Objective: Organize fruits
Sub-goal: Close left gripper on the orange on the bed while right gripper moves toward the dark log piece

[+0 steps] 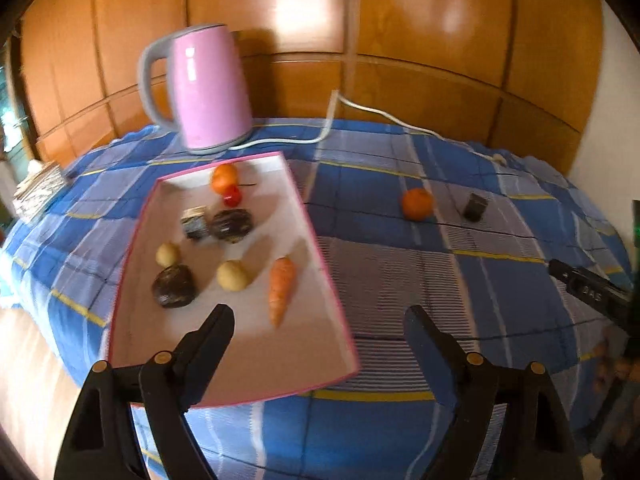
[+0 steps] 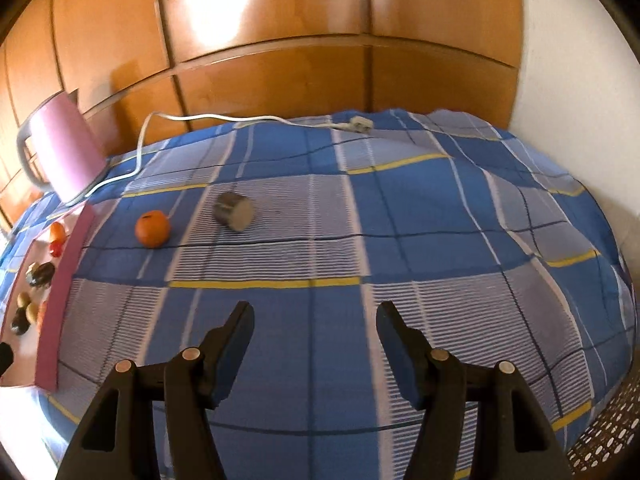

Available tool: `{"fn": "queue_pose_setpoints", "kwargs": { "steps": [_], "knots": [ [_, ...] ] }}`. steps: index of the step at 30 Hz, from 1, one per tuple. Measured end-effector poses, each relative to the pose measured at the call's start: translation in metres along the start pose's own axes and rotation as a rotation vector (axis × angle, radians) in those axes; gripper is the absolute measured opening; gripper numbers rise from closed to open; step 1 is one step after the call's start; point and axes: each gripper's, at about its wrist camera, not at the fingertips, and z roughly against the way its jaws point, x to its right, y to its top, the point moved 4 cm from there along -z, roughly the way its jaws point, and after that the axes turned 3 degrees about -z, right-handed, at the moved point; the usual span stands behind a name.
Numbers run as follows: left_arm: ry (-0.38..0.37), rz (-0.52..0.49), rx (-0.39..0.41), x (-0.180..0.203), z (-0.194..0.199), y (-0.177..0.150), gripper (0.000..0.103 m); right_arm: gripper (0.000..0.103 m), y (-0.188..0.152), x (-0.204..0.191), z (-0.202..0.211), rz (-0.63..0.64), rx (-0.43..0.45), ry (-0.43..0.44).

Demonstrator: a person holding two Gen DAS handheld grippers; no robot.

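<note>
Fruit and vegetables lie in the pink-rimmed tray [image 1: 320, 240]: a carrot [image 1: 281, 286] near its right wall, two pale round pieces [image 1: 234, 275], two dark ones [image 1: 174, 286], a striped cylinder [image 1: 195, 222], and a small orange [image 1: 224, 177] at its far end, touching a red piece [image 1: 233, 197]. Right of the tray, on the blue checked cloth [image 2: 400, 240], sit a loose orange [image 2: 152, 228] and, beyond it, a dark cylinder [image 2: 234, 212]. A pink kettle [image 1: 210, 88] stands behind the tray. The left hand-held gripper [image 1: 318, 326] hangs over the tray's near right corner, jaws wide, empty; the right hand-held gripper [image 2: 316, 322] stands over bare cloth well right of the tray, jaws parted, holding nothing.
</note>
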Motion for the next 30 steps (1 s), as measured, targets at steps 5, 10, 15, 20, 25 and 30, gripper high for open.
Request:
{"fn": "queue_pose_setpoints", "kwargs": {
  "steps": [5,10,15,20,25,30],
  "knots": [
    [-0.111,-0.006,-0.017,0.020,-0.010,0.019,0.076,0.064,0.000,0.016,-0.003,-0.037,0.014,-0.022],
    [-0.191,-0.048,-0.052,0.047,-0.028,0.045,0.062,0.064,0.002,0.022,-0.005,-0.039,0.018,-0.022],
    [-0.221,-0.050,-0.106,0.067,-0.064,0.066,0.051,0.064,0.002,0.027,-0.010,-0.052,0.003,-0.014],
    [-0.201,-0.039,-0.163,0.077,-0.105,0.081,0.051,0.064,0.002,0.029,-0.010,-0.045,0.007,-0.009],
    [-0.182,-0.075,-0.194,0.094,-0.140,0.094,0.051,0.064,0.002,0.028,-0.012,-0.016,0.010,-0.014],
    [-0.133,-0.116,-0.190,0.111,-0.171,0.107,0.067,0.064,0.000,0.030,-0.015,-0.018,-0.006,-0.008]
  ]
}}
